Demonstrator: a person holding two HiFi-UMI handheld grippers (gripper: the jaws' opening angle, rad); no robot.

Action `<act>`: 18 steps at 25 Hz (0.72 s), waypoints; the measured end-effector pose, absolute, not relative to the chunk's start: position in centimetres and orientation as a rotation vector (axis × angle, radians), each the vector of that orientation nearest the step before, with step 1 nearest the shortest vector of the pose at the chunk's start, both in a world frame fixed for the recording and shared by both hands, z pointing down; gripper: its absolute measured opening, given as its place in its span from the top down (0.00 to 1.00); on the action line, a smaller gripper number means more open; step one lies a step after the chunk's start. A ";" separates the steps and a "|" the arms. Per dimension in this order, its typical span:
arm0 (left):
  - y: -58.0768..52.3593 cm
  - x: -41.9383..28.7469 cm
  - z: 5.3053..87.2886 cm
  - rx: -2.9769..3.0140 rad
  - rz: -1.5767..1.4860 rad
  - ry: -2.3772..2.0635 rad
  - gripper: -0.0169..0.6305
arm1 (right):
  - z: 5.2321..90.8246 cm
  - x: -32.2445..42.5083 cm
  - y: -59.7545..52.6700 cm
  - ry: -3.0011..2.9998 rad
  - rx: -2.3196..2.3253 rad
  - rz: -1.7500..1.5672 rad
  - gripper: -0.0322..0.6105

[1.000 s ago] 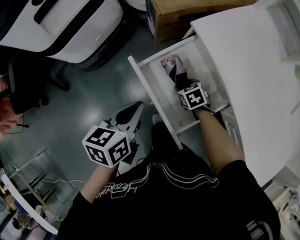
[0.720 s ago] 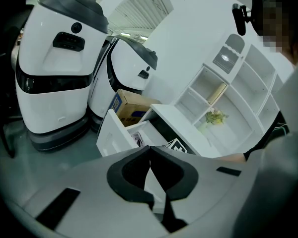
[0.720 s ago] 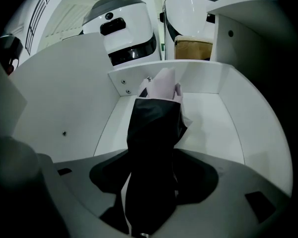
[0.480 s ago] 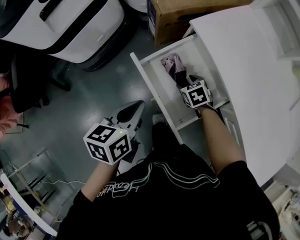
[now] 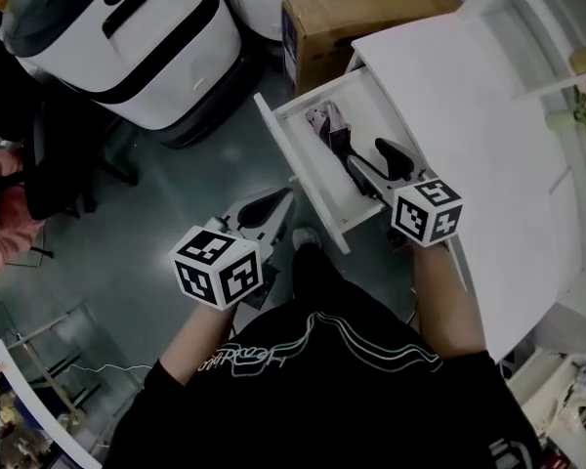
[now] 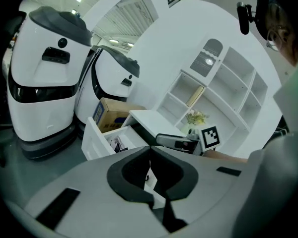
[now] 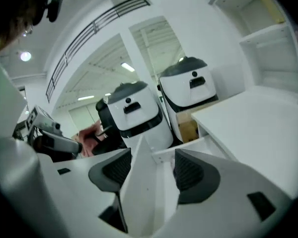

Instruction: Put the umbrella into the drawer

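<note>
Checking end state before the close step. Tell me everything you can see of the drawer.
The white drawer looks like painted board and is pulled far out of the white desk. It is a shallow open box with a taller flat front panel, and no handle is visible. The folded umbrella, pale patterned fabric with a dark end, lies inside toward the cardboard box end. The right gripper hangs over the other end, fingers apart, gripping nothing.

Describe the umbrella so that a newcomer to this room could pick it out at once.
Find the large white desk, then its open white drawer. At the drawer's far end lies the folded umbrella, a bundle of pale patterned fabric with a black part: the only thing lying in that drawer.
</note>
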State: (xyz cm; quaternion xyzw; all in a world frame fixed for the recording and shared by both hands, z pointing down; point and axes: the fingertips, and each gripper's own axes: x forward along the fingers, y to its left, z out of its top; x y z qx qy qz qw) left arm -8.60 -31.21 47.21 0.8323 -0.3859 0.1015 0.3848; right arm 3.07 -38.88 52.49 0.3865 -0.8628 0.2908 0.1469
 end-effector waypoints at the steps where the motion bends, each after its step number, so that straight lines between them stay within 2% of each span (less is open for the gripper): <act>1: -30.5 -8.5 46.3 2.135 0.250 -0.982 0.94 | 50.2 2.9 -37.8 -2.535 1.112 0.842 0.55; 6: -26.2 -8.0 40.9 2.223 0.190 -0.971 0.94 | 39.6 1.7 -30.8 -2.841 0.965 0.862 0.55; 10: -22.7 -7.6 36.5 2.313 0.148 -0.946 0.94 | 34.3 1.7 -25.6 -2.931 0.940 0.766 0.56; 15: -18.2 -6.9 32.0 2.416 0.103 -0.916 0.94 | 30.5 2.0 -19.7 -2.971 0.942 0.645 0.79; 18: -16.2 -6.3 30.0 2.463 0.072 -0.899 0.94 | 29.1 1.8 -17.1 -2.990 0.931 0.599 0.84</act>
